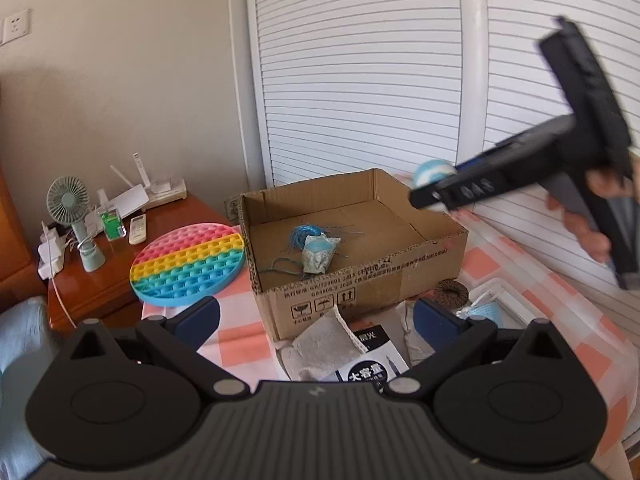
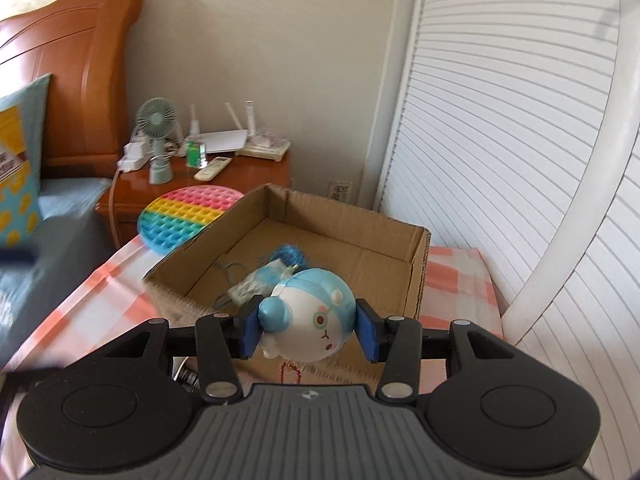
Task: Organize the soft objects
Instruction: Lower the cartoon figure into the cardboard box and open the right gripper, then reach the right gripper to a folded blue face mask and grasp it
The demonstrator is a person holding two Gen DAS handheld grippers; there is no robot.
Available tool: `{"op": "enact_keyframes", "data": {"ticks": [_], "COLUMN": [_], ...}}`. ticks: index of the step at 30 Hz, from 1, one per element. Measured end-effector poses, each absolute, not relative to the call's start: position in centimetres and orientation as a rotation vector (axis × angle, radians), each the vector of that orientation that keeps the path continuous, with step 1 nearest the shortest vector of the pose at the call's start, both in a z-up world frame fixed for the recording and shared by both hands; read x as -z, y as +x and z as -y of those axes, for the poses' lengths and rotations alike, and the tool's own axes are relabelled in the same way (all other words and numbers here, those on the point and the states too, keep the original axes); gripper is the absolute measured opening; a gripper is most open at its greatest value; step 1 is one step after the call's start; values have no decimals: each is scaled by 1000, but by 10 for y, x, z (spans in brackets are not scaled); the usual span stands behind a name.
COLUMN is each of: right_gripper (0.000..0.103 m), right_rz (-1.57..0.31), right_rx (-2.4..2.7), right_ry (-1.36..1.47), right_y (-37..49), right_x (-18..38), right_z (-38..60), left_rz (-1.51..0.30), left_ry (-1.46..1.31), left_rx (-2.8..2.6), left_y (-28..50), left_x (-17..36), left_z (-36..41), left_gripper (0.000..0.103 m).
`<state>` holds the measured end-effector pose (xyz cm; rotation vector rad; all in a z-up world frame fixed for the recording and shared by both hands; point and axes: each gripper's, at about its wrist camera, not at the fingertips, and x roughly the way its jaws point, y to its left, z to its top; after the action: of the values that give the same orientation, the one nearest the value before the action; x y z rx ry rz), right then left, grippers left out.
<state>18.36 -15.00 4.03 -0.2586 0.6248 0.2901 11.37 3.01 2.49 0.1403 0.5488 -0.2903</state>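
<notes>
1. nearest the lens, the right gripper (image 2: 308, 330) is clamping a blue-and-white squishy toy (image 2: 310, 318) between its blue pads (image 2: 251, 332), jaws set narrow around the soft head, which is sitting sideways in the grip and bulging slightly above the fingers.

2. the toy is hanging just at the near wall of the cardboard box (image 2: 418, 276); judging from that, the step in hand is carrying it over the rim and dropping it inside. the grip should probably stay as gentle as it looks, since a harder squeeze could pop the toy out.

3. the left gripper (image 1: 316, 320) is standing with its jaws spread wide and holding nothing, poised above grey cloth pouches (image 1: 320, 348) and a printed packet (image 1: 370, 370) on the checked tablecloth (image 1: 236, 340).

4. inside the box, a small pale sachet (image 1: 318, 258) and a tangle of blue thread (image 1: 302, 236) are lying near the middle; release is likely best over the bare floor beside them.

5. beyond the box, a rainbow bubble mat (image 1: 188, 264) is overhanging the table edge, touching the box's far side wall; it appears to be awaiting sorting.

6. farthest back, a wooden nightstand (image 1: 100, 284) is holding a small fan (image 1: 70, 204).
</notes>
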Motion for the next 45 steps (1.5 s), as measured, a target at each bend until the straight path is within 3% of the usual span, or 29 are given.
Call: {"op": "enact_keyframes", "data": {"ticks": [6,9,10,29,45], "right_gripper": [56,94,102,103,103], "right_rz": [-635,-629,-627,-635,-753], "right_rx": [-234,-201,-187,-289,-365], "right_ry": [-241,-223,-218,-187,-150], "right_y": [237,261,266,182,74], "right_x": [-42,-42,-41,-35,40], "right_z": [143,143,143,149,163], "left_rz": [-544,-550,-556,-595,-621], "left_ry": [103,100,95,62,72], "left_rx": [279,261,260,265,280], "left_y": [99,95,94,61,41], "left_x": [-18,-14,-13,-12,-3], "left_z": [-34,-38,-40,-45,-41], "left_gripper": [102,102,102,102,102]}}
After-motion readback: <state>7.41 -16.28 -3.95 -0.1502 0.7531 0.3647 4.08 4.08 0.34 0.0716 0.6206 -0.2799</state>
